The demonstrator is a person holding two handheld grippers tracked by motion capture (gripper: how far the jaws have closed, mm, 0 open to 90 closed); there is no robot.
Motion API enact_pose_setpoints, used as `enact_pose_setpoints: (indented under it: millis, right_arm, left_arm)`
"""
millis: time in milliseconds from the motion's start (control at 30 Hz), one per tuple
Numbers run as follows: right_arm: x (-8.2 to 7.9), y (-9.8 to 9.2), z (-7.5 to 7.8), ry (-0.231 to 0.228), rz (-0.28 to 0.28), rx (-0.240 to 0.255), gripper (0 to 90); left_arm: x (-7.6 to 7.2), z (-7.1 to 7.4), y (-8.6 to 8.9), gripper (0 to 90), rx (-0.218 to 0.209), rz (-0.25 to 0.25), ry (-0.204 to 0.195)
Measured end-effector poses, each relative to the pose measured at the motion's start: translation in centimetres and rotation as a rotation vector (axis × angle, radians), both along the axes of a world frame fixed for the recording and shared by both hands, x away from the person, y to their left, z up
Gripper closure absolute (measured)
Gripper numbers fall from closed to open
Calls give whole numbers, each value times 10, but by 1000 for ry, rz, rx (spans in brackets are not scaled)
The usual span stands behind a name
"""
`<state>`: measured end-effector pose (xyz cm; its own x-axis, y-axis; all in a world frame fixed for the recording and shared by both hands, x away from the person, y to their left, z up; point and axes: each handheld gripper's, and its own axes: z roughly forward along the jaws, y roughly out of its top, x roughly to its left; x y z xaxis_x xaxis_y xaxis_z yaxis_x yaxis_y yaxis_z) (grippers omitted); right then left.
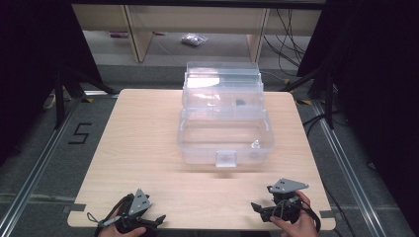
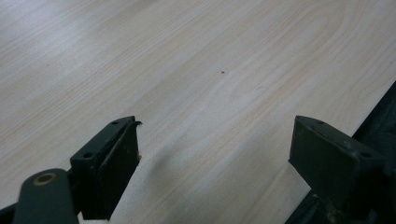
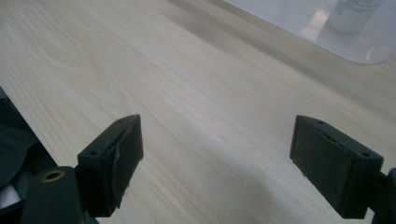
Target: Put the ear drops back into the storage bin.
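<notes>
A clear plastic storage box (image 1: 197,150) stands open at the middle back of the wooden table (image 1: 143,148), its lid tilted up behind it. A small white bottle (image 1: 256,144) stands in its front right corner, and a small dark item (image 1: 240,103) lies in the upper tray. My left gripper (image 1: 160,217) rests at the table's front left edge, jaws open over bare wood (image 2: 215,149). My right gripper (image 1: 256,207) rests at the front right, open and holding nothing (image 3: 215,149). Its view catches the box corner (image 3: 317,28) and the bottle (image 3: 352,11) at top right.
A latch tab (image 1: 226,158) juts from the box's front wall. Bare wood lies between the box and both grippers. On the floor are a taped "5" mark (image 1: 79,133) at the left and a plastic bag (image 1: 193,39) behind the table. Metal rails flank the table.
</notes>
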<state>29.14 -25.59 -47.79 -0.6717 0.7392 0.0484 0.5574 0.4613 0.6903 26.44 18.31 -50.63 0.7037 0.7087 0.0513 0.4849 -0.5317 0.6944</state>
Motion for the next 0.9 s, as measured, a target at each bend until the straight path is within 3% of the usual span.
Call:
enact_pose_setpoints:
  millis: [133, 167, 200, 367, 533, 700, 833, 900]
  right_arm:
    - [-5, 1, -2, 31, -23, 5, 183]
    - [-5, 0, -4, 10, -6, -5, 183]
    - [-8, 2, -4, 37, -35, 7, 183]
    - [-10, 2, -8, 30, -11, -18, 183]
    - [-18, 4, -13, 66, -22, -23, 169]
    - [-19, 4, -12, 67, 6, -33, 169]
    - [-19, 3, -13, 44, -8, -33, 169]
    - [-18, 2, -12, 48, -14, -34, 169]
  left_arm:
    - [1, 0, 1, 152, 13, -8, 0]
    - [1, 0, 1, 153, 13, -8, 0]
    - [1, 0, 1, 153, 13, -8, 0]
    - [1, 0, 1, 152, 7, -1, -3]
    - [1, 0, 1, 152, 15, -7, -1]
    - [0, 0, 0, 153, 9, -2, -3]
    - [0, -1, -1, 153, 13, 14, -12]
    - [0, 0, 0, 153, 8, -3, -4]
